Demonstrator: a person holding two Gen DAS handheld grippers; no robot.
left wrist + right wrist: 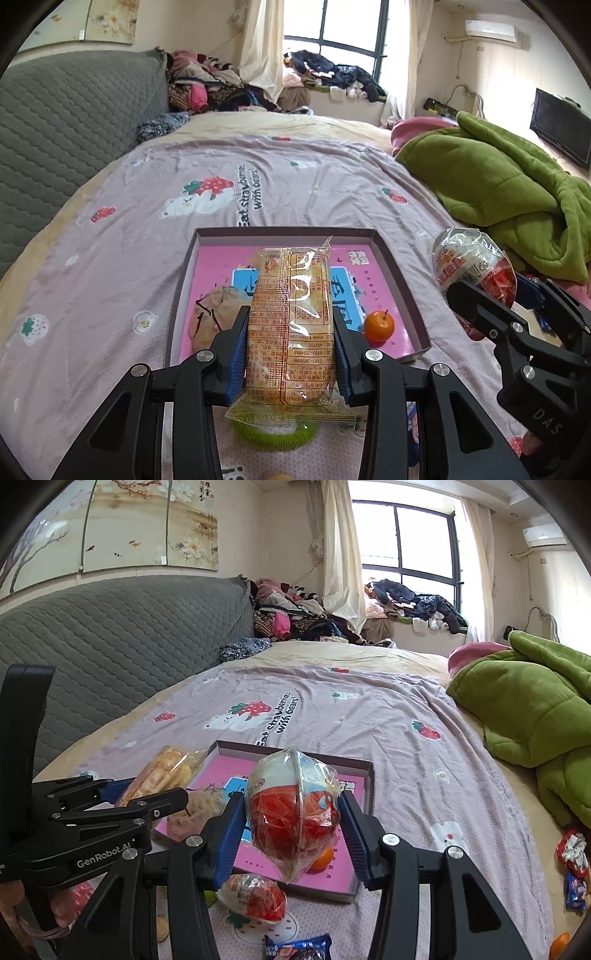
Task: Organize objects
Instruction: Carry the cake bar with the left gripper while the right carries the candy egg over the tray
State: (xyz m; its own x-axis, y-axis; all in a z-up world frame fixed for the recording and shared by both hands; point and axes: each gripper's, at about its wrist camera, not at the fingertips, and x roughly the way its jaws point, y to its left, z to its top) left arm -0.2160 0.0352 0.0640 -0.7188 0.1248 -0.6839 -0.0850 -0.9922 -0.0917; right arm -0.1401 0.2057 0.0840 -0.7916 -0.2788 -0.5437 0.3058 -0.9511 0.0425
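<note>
Item, left: the left gripper (290,345), jaws clamped on a long clear-wrapped packet of golden biscuits (291,321), held lengthwise above the near half of a shallow cardboard box tray with a pink printed floor (400,275).

Item, in the tray: a crumpled beige paper wad (214,314) at its left; a small orange fruit with a stem (378,325) at its right.

Item, right: the right gripper (293,827), jaws clamped on an egg-shaped red-and-white treat in clear wrap (291,805), held over the tray's near edge.

Item, on the pink strawberry-print bedsheet (388,720), near the tray: a second wrapped egg treat (255,895), a green hair ring (275,435), a blue snack packet (299,947).

Step judged: carrying both items to the tray. Next calls for lowering each onto bare tray floor, clear of wad and fruit, then parting the jaws.
</note>
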